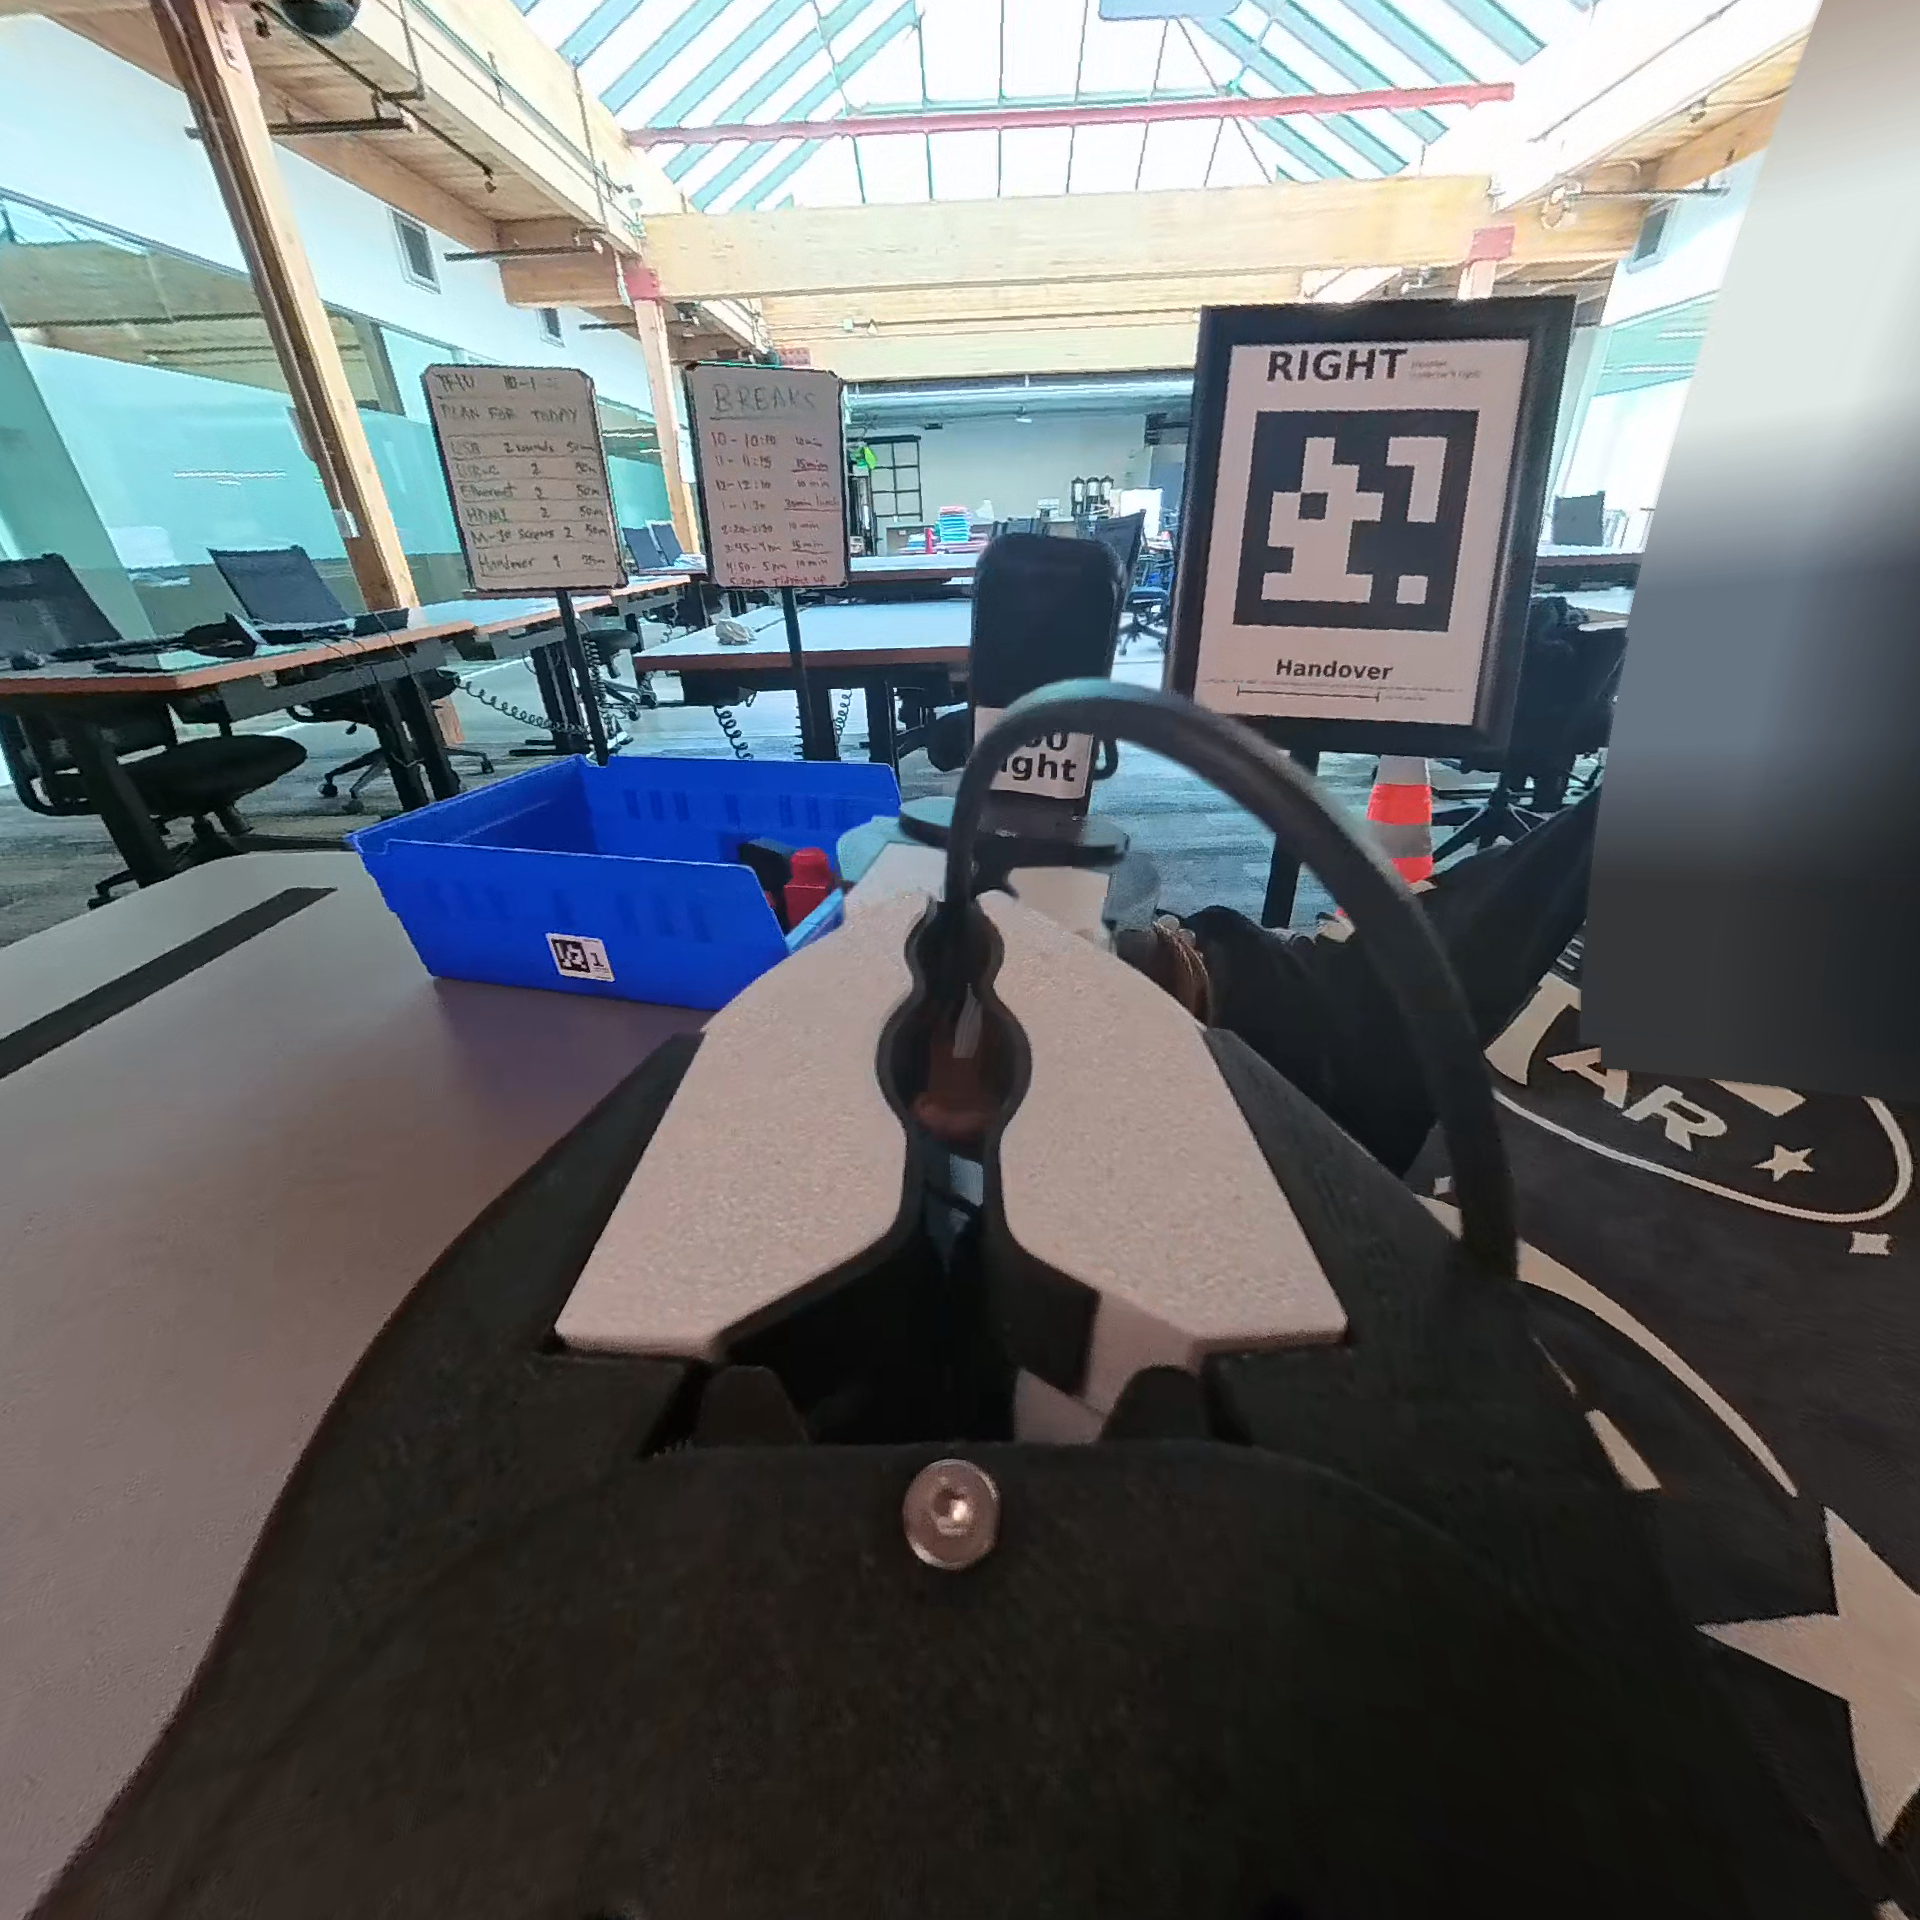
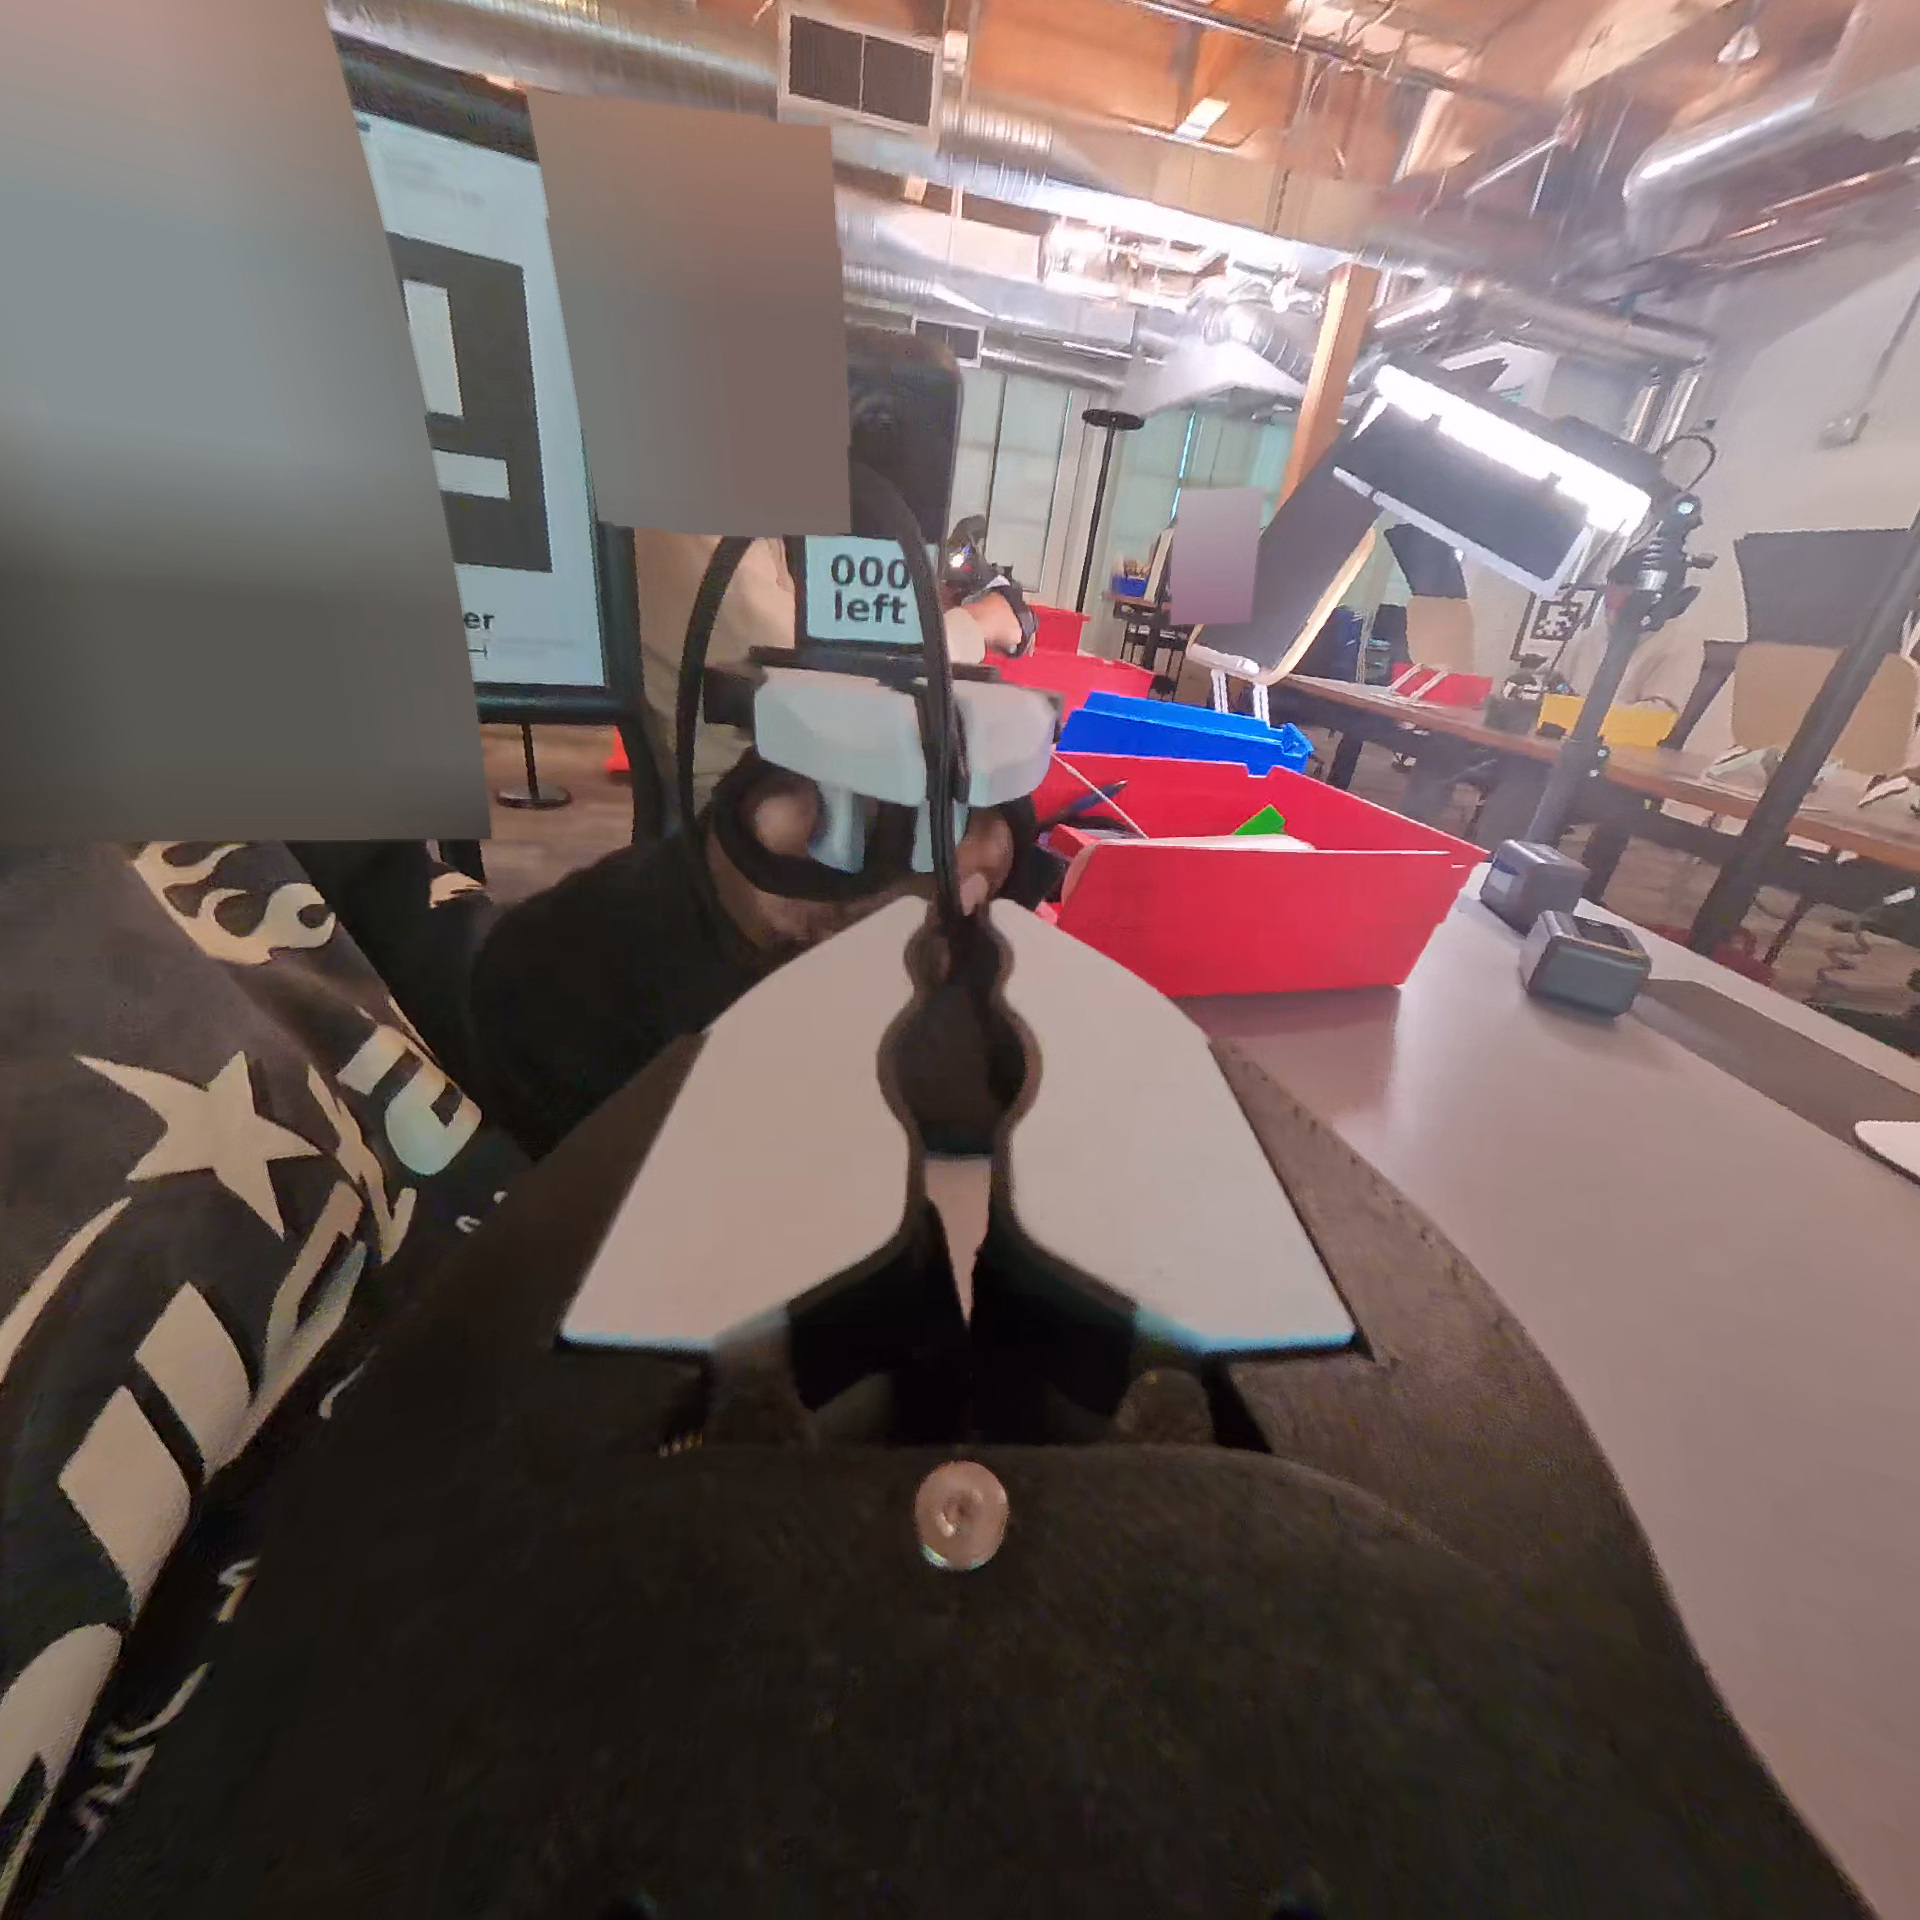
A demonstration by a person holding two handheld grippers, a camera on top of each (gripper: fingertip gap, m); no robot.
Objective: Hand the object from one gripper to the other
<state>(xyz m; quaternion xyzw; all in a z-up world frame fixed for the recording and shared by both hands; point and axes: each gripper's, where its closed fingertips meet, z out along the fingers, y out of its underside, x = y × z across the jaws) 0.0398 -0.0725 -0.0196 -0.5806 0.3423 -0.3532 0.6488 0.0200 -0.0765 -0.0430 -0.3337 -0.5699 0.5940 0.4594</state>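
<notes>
A black cable (image 1: 1299,790) loops between the 2 grippers. The left gripper (image 1: 961,914) pinches one end. The right gripper (image 2: 951,914) seems to pinch the other, above the table (image 2: 1558,1195) edge.

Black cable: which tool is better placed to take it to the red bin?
Right, probably: the right tool grips the black cable with the red bin just beyond it; the left tool, also gripping, faces the blue bin.
</notes>
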